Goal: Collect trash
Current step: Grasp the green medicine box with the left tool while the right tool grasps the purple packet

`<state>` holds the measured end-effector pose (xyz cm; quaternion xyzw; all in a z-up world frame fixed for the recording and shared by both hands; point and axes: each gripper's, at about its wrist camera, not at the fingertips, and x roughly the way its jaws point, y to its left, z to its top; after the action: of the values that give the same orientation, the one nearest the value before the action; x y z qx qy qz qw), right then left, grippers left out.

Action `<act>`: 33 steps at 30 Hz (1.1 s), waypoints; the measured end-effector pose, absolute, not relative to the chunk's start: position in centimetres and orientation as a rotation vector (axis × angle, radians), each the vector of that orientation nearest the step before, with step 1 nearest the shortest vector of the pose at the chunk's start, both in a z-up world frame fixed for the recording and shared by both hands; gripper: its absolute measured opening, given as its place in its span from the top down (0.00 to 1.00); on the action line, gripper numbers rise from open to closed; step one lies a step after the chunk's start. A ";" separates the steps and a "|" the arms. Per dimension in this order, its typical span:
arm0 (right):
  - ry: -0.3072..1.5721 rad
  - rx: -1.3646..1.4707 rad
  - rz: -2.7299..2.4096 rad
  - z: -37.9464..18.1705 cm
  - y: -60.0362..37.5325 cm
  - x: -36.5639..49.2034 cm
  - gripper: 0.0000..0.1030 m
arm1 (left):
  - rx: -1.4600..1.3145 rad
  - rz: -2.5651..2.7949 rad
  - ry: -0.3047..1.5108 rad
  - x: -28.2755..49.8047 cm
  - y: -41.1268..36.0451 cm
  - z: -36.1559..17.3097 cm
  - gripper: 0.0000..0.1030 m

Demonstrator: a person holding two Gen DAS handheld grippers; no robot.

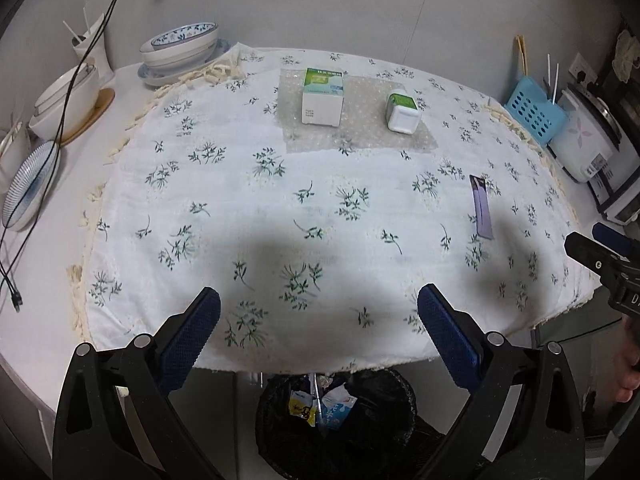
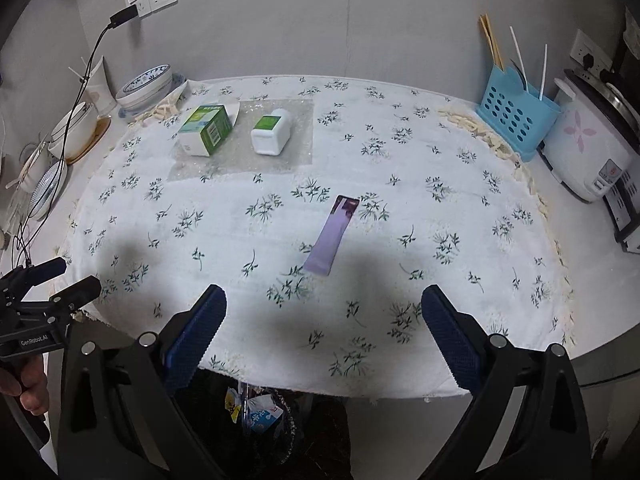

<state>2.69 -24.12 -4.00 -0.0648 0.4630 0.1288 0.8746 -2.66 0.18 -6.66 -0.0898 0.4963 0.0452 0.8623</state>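
**Q:** Left wrist view first, from near to far: what is there?

**R:** At 6 o'clock, below the table edge, stands a black mesh trash bin (image 1: 336, 420) with some wrappers inside. Over it the left gripper (image 1: 319, 312) has its jaws wide apart and they hold nothing. Beyond is the floral tablecloth (image 1: 280, 200). At 2 o'clock on the cloth lies a purple sachet (image 1: 482, 208), flat. Far at 12 o'clock a green-and-white box (image 1: 323, 96) stands upright on a clear plastic mat (image 1: 360, 132), and just beside it, to the 1 o'clock side, a small white bottle (image 1: 402, 112) with green label lies on its side. At 3 o'clock, at the frame edge, the tip of the right gripper shows.

**Q:** And the right wrist view?

**R:** The right gripper (image 2: 324, 312) also has jaws wide and empty, above the near table edge. The bin (image 2: 264, 424) is at 6 o'clock. The sachet (image 2: 331, 234) lies straight ahead at 12 o'clock, near but apart from the fingers. Farther, at 11 o'clock, the box (image 2: 206, 130) and bottle (image 2: 271, 134) are on the mat. At 9 o'clock the left gripper (image 2: 68, 280) is seen, held by a hand (image 2: 24, 380).

**Q:** What is at the far sides?

**R:** At 2 o'clock a blue utensil holder (image 2: 516, 120) and a white rice cooker (image 2: 588, 148). At 10 o'clock stacked bowls (image 2: 146, 86) by the wall.
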 end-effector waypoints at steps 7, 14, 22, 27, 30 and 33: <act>0.986 -0.106 0.251 -4.8 -25.5 7.6 0.09 | -0.209 0.121 1.043 3.0 0.2 -7.1 0.06; 1.055 -0.087 0.241 -7.0 -26.1 12.2 0.09 | -0.242 0.150 1.066 9.0 1.2 -8.5 0.06; 1.184 -0.064 0.236 -10.8 -25.4 15.4 0.21 | -0.218 0.169 1.072 16.6 2.0 -9.4 0.07; 1.255 -0.057 0.236 -12.3 -24.5 16.1 0.32 | -0.203 0.175 1.078 19.6 2.0 -10.2 0.07; 1.289 -0.057 0.230 -12.8 -23.8 16.5 0.40 | -0.218 0.177 1.095 20.8 2.3 -11.1 0.08; 1.320 -0.056 0.231 -13.3 -23.4 16.7 0.48 | -0.229 0.176 1.111 21.9 2.5 -11.6 0.12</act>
<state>16.69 -23.41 -13.26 -0.0257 0.6116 0.1070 0.7835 21.94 2.51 -11.60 -0.1084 0.5253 0.0834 0.8398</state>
